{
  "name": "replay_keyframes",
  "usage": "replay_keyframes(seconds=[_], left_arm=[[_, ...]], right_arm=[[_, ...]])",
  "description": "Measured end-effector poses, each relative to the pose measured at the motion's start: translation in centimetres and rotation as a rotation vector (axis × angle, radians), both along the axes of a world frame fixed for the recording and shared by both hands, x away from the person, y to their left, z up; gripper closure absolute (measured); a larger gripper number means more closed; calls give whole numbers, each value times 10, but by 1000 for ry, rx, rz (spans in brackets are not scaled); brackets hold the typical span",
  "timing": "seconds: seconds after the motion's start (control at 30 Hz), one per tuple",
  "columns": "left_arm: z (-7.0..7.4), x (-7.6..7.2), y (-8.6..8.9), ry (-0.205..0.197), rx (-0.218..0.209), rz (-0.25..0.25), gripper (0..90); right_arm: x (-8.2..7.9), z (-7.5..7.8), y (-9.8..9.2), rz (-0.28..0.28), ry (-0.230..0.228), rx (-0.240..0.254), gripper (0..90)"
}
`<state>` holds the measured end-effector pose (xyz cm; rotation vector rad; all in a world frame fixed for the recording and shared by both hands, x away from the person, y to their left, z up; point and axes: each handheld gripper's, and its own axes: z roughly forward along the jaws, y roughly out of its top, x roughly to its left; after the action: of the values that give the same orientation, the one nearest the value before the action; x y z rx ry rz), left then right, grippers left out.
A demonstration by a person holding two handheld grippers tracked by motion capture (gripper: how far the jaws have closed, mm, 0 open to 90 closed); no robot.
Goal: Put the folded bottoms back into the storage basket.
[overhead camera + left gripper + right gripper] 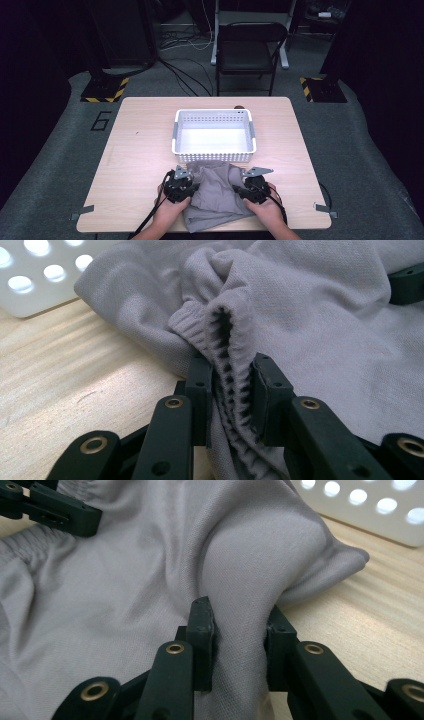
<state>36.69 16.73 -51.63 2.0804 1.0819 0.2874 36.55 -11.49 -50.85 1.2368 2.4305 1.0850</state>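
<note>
A crumpled grey garment (217, 195) lies on the wooden table (140, 150) near its front edge, just in front of a white perforated basket (214, 136). My left gripper (187, 186) is shut on the garment's left side; the left gripper view has its pads pinching a ribbed elastic hem (227, 365). My right gripper (250, 189) is shut on the garment's right side, where a fold of smooth grey cloth (240, 630) bulges up between the pads. A person's hands hold both grippers from the bottom edge.
The white basket looks empty and stands at the table's middle. Beyond the table a black chair (250, 47) stands on the grey floor, with cables and yellow-black striped stand bases (104, 91) around it.
</note>
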Motion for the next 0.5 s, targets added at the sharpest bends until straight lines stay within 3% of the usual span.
replay_keyframes(seconds=[0.5], left_arm=[[14, -1, 4, -15, -47, 7, 765]], right_arm=[[-9, 15, -2, 1, -52, 60, 716]])
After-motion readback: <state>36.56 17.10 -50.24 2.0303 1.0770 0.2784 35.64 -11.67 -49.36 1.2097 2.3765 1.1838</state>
